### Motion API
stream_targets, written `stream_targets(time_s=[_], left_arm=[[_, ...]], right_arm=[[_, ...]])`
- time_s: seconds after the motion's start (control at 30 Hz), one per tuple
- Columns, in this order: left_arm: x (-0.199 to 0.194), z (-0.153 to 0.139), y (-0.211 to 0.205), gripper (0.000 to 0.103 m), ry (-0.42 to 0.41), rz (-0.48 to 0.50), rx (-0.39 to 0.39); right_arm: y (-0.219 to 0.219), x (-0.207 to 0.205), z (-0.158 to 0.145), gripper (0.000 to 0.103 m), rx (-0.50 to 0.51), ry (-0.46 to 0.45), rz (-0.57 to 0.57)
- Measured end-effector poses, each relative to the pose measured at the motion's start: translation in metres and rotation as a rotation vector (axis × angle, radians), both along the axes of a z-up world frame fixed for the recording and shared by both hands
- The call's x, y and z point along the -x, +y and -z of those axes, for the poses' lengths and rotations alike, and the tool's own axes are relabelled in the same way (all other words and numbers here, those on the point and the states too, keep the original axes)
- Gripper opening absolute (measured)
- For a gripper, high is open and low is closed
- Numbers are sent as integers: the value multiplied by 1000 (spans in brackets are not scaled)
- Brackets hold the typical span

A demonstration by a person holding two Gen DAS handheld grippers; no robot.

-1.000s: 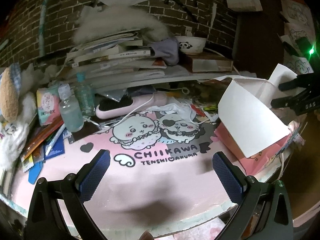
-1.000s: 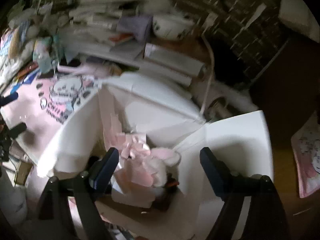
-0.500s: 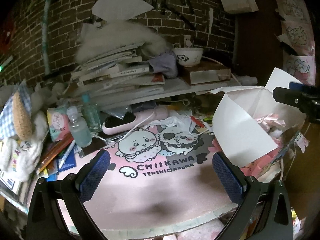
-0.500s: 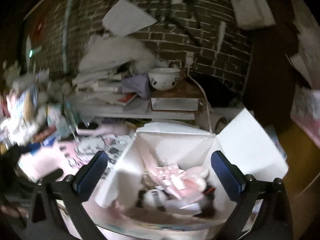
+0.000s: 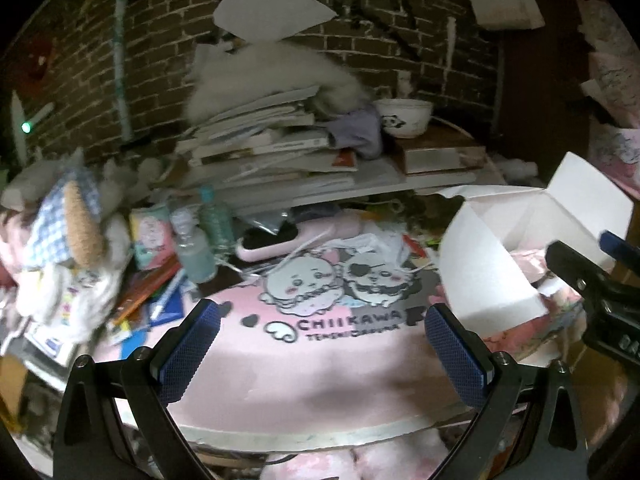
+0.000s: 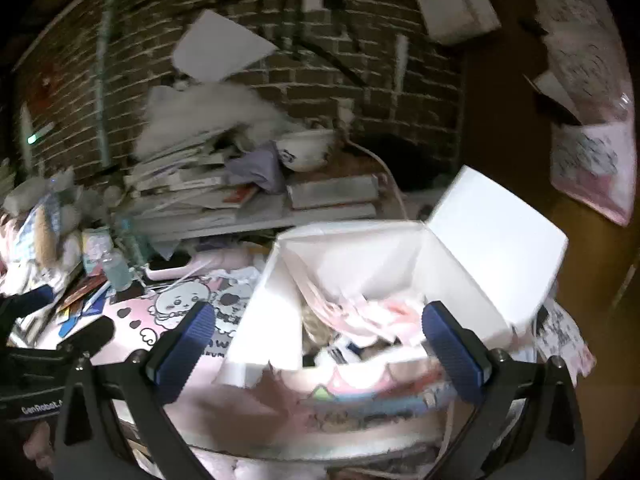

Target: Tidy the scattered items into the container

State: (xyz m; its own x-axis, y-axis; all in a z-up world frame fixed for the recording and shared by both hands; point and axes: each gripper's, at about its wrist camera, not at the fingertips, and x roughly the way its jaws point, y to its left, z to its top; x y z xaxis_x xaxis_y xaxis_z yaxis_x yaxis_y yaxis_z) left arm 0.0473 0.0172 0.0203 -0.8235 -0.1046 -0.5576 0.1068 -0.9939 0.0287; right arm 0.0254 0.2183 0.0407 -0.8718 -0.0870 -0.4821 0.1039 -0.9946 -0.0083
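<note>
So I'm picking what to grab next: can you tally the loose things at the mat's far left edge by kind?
Clear bottles: 2
Pink hairbrush: 1
Tissue packet: 1
Total: 4

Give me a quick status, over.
Left gripper open, empty. Right gripper open, empty, facing white box. Box flaps open, already holding pink items. Bottles uncollected.

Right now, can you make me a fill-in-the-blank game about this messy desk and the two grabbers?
1. Both the left gripper and the right gripper are ____ and hold nothing.
2. The white box has its flaps ____.
3. The panda bowl sits on top of a ____.
4. The mat under the cartoon characters is coloured ____.

Missing words: open; open; book; pink
</note>
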Motion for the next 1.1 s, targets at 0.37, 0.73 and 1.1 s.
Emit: stream_targets(time_s=[0.37,0.73,1.1], left_arm=[[-13,-18,3,102,28,-8,-6],[-10,-16,-2,102,8,-17,-38],[-9,-13,-2,102,4,-13,-38]], right_arm=[[-23,-11,2,103,-129,-43,21],[-27,-3,10,103,-114,-56,70],[-24,3,13,103,-107,-67,86]])
